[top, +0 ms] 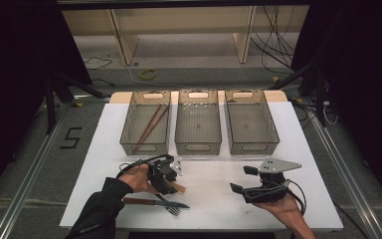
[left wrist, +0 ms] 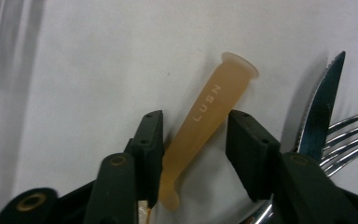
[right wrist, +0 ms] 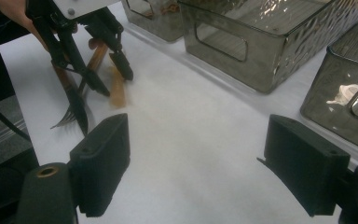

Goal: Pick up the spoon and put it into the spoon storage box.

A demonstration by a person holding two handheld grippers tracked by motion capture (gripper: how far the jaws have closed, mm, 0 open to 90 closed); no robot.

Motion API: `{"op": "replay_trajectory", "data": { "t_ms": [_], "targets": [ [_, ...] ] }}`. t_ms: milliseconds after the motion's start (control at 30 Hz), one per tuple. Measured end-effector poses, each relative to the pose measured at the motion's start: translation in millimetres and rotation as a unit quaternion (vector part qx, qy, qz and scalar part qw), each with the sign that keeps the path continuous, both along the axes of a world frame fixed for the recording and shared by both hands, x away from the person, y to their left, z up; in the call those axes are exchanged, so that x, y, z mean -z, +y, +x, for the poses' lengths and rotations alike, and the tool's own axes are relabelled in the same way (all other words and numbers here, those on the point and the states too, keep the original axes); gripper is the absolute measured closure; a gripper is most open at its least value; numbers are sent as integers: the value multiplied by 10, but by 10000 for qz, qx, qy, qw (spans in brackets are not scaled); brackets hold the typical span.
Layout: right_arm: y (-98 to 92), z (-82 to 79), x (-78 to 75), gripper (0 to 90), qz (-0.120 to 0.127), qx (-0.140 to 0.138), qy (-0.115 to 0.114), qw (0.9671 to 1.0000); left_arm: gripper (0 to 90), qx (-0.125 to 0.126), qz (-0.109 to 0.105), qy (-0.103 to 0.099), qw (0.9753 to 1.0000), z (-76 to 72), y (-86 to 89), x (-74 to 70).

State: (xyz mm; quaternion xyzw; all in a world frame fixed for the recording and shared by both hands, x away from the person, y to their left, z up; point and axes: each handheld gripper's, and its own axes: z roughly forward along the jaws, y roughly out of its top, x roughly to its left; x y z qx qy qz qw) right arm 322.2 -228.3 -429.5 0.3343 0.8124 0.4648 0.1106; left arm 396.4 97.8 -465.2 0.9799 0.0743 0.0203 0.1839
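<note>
my left tongs point(left wrist: 193, 140): spread, one jaw on each side of the amber handle, the near jaw close against it, the far jaw apart from it; nothing pinched yet
my right tongs point(right wrist: 198, 163): spread wide over bare table, holding nothing, well apart from the cutlery
amber piece point(left wrist: 204, 123): a small translucent handle with a flared end and raised letters, lying flat on the white table point(top: 209, 199) just beside the knife point(left wrist: 319, 114) and fork point(left wrist: 349, 140), near my edge
weight: I judge it very light, probably plastic or silicone
stiffness: looks slim, may flex a little under a hard squeeze
surface: smooth and glossy, so I expect it to slip or swivel in a loose hold
where to grip: across the narrow middle by the lettering, not the flared tip
risk: the knife blade lies close to my far jaw and could get nudged
bins point(top: 198, 122): three clear ones at the far side; the left one holds chopsticks point(top: 149, 127)
</note>
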Motion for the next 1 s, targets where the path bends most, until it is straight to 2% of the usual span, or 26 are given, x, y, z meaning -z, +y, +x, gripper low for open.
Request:
{"op": "replay_trajectory", "data": {
  "t_ms": [267, 367, 433, 600, 800, 1000],
  "targets": [
    [-2, 0, -2, 233, 7, 0, -2, 10000, 734, 198, -136, -50, 9997, -5, 29, 4],
    [-3, -1, -3, 235, 4, -3, 0, 10000, 754, 220, -198, -37, 9996, -6, 40, 9],
    [-2, 0, -3, 235, 6, -2, 1, 10000, 760, 270, -186, -104, 9994, -12, 41, 4],
    [-10, 0, -7, 235, 7, 8, -14, 10000, 769, 164, -190, -291, 9993, 9, 52, 3],
    [-13, -2, -10, 234, 33, 28, -23, 10000, 770, -178, -513, -352, 9979, 61, 111, -20],
    [-19, -1, -14, 234, 60, 32, -26, 10000, 772, -415, -808, -481, 9947, 83, 134, -122]
  ]
}}
